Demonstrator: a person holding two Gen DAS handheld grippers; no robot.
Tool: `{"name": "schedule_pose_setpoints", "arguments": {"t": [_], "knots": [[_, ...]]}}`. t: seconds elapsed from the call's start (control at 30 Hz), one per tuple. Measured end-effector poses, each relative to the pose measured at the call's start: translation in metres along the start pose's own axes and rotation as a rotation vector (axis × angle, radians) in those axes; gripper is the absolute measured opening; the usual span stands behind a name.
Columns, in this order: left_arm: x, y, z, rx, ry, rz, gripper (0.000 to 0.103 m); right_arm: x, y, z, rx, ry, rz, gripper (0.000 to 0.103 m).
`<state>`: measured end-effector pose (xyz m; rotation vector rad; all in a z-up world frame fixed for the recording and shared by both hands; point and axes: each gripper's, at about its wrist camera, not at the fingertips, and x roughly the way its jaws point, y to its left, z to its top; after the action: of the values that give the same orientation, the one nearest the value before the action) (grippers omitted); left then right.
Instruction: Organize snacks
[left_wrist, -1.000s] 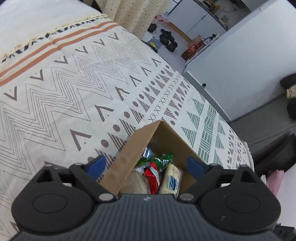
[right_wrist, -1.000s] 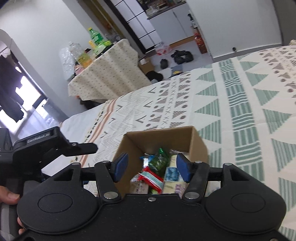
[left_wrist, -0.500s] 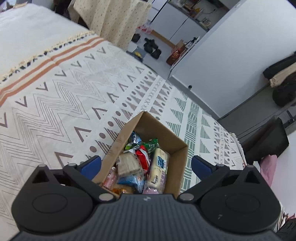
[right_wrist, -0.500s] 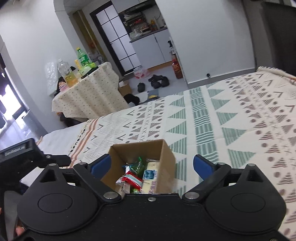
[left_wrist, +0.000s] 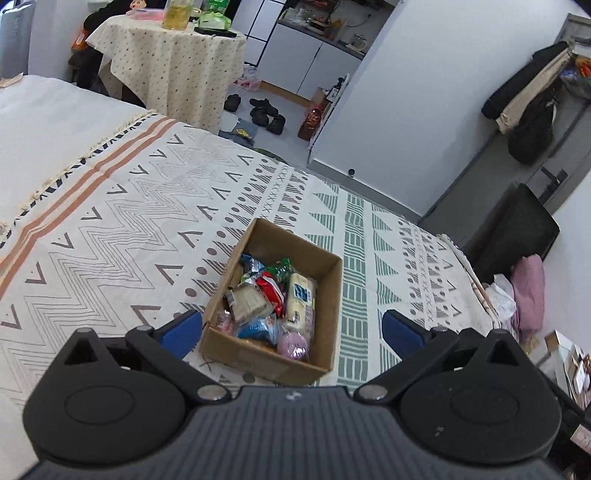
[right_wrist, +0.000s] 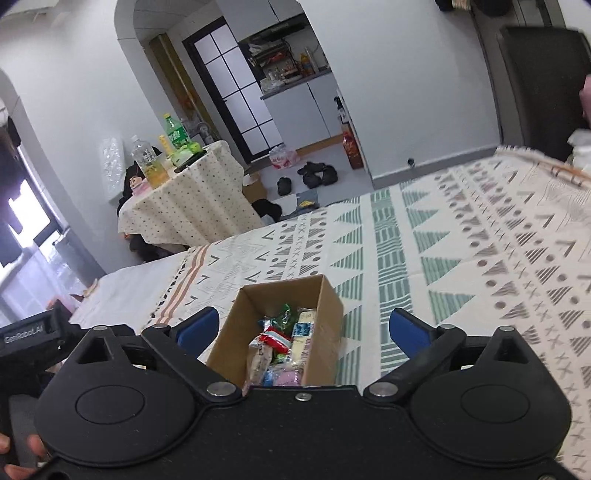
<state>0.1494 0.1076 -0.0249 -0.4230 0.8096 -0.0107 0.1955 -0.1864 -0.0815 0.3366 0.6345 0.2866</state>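
An open cardboard box (left_wrist: 328, 295) sits on a patterned bedspread (left_wrist: 110, 221) and holds several wrapped snacks: a red packet (left_wrist: 271, 290), a pale yellow pack (left_wrist: 301, 299), a green packet (left_wrist: 280, 266), a tan pack (left_wrist: 249, 301) and a purple one (left_wrist: 292, 342). My left gripper (left_wrist: 291, 328) is open and empty, raised above the box's near end. The box also shows in the right wrist view (right_wrist: 328, 317), below my open, empty right gripper (right_wrist: 301, 328).
The bedspread (right_wrist: 461, 258) runs wide around the box. A small table with a dotted cloth (right_wrist: 192, 199) and bottles stands beyond the bed. Shoes (left_wrist: 264, 112) lie on the floor. The left gripper's body (right_wrist: 29, 332) shows at the right wrist view's left edge.
Both grippers have opened wider and pulled up and back from the box, which now looks smaller and shows whole. The snacks stay in the box.
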Motion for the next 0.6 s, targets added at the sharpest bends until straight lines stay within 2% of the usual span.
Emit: {"name": "schedule_pose_setpoints", "arguments": {"t": [0.47,0.6], "knots": [[-0.048,-0.026,-0.023,0.095,-0.032,0.008,0.103,-0.061,0.001,-0.003,-0.021,-0.072,-0.045,0.103],[-0.056,-0.033,-0.028,0.113,-0.036,0.016,0.102,-0.075,-0.004,-0.007,-0.020,-0.066,-0.053,0.103]]}}
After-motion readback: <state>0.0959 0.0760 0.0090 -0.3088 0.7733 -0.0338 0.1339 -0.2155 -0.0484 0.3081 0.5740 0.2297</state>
